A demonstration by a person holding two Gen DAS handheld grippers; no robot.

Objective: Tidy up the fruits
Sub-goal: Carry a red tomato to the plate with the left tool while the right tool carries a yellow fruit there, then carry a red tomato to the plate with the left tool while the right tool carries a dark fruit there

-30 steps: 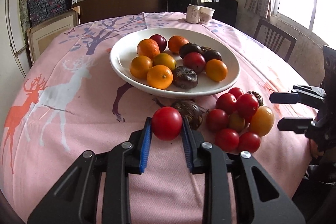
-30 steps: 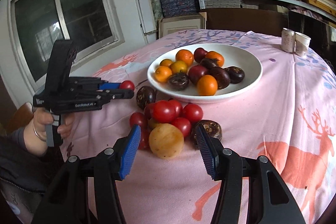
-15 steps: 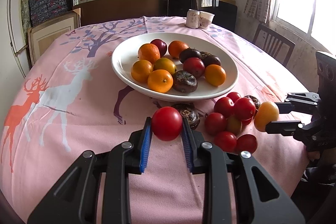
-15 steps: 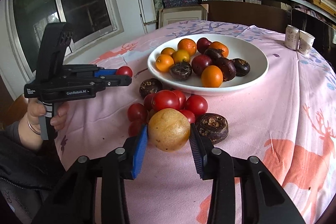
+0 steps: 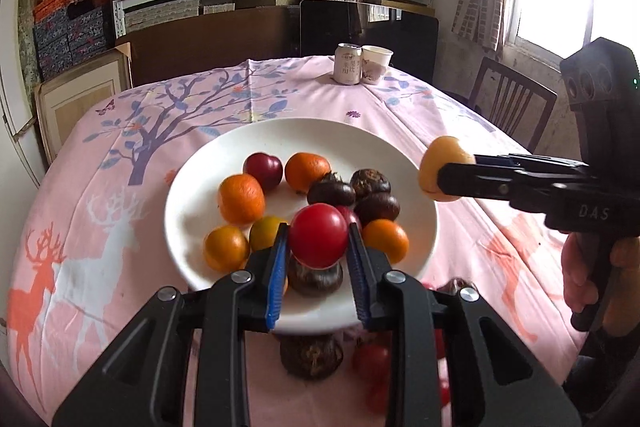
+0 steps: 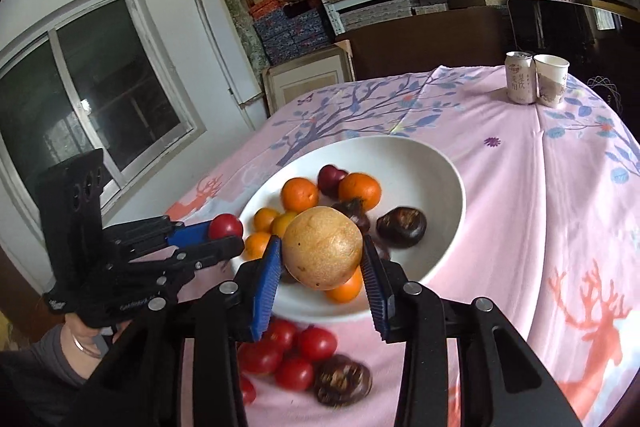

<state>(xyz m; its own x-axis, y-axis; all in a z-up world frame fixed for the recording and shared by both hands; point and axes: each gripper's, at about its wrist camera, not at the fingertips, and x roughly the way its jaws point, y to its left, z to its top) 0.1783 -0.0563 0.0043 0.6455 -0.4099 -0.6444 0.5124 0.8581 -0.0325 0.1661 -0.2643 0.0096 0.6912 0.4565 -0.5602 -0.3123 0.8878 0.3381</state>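
In the left wrist view, the red tomato (image 5: 318, 235) held in the left gripper (image 5: 318, 247) hid part of the fruit in the white plate (image 5: 192, 187). The gripper's black arms covered the plate's near rim and most of the loose fruit pile (image 5: 372, 363) at bottom centre, which was blurred. In the right wrist view, the yellow fruit (image 6: 322, 248) blocked several plate fruits; the tomatoes (image 6: 288, 351) at lower centre were blurred. The can's label (image 6: 519, 81) was too small to read.

Left hand-held gripper (image 5: 319, 245) clamped shut, right hand-held gripper (image 6: 322, 254) likewise — both angled downward
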